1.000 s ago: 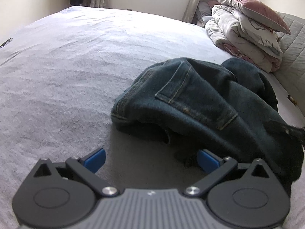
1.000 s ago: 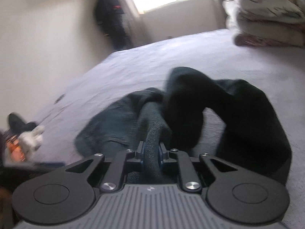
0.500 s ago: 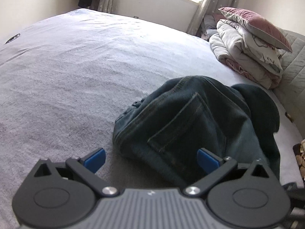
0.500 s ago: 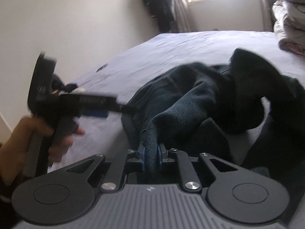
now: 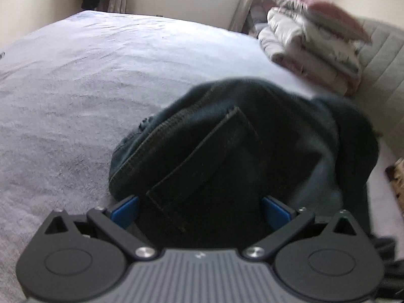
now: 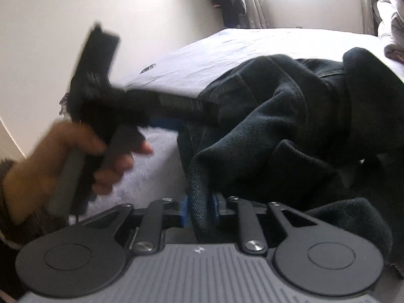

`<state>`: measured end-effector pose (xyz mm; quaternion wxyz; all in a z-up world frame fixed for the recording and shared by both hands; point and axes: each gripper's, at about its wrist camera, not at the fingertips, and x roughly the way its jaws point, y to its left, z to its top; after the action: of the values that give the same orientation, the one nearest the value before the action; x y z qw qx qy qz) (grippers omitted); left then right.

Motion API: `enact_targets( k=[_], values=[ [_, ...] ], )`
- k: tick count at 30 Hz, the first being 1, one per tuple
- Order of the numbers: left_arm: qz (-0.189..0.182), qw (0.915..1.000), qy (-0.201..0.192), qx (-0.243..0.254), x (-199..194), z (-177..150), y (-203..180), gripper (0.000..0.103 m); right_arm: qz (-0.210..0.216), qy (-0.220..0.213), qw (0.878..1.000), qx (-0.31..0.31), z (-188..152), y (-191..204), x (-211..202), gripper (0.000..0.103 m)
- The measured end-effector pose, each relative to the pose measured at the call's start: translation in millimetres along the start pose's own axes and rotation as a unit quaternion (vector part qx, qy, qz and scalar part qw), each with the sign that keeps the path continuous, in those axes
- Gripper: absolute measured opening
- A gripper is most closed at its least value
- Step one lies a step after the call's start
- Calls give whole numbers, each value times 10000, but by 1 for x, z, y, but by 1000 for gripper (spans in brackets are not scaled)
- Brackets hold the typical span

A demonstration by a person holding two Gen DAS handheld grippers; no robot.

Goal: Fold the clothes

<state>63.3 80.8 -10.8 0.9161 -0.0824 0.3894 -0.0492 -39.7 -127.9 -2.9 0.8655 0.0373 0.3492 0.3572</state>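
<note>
Lying crumpled on the grey bedspread (image 5: 75, 80), dark denim jeans (image 5: 227, 151) now fill the wide-open left gripper (image 5: 199, 209) — closer than a second ago, nothing pinched yet. The right gripper (image 6: 199, 210) has just been loosening, a denim fold between its pads — a regrip before folding, probably.
</note>
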Motion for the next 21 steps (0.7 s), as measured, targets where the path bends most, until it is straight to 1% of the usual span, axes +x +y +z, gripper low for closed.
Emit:
enact_targets(
  k=[1,3,5,6,8,9,12,15,18,21],
  values=[
    [55,10000,-17,57,1,-1,-2,103,16,-7,10000,49,4,-3,-3,29],
    [154,9997,-48,160,2,-2,-5,103,13,-71,9999,141,10,-7,-7,30],
    [136,9998,-44,156,1,-2,-6,103,3,-154,9997,213,17,-11,-14,32],
    [130,9998,-37,159,1,-2,-5,103,-39,-224,9995,233,20,-14,-17,36],
    [134,9998,-6,141,1,-3,-2,103,-200,-406,9987,250,26,-18,-25,48],
    [136,9998,16,123,2,-3,0,103,-347,-526,9977,247,30,-20,-29,55],
    [114,9999,59,53,2,-5,2,103,-893,-837,9921,272,40,-30,-41,56],
    [98,9999,77,30,0,-7,2,103,-1274,-1090,9850,407,49,-47,-48,57],
    [75,9999,81,25,-3,-8,3,103,-1613,-1247,9777,509,56,-63,-50,58],
    [58,9999,89,31,-3,-8,3,103,-1882,-1296,9724,478,61,-73,-45,61]
  ],
)
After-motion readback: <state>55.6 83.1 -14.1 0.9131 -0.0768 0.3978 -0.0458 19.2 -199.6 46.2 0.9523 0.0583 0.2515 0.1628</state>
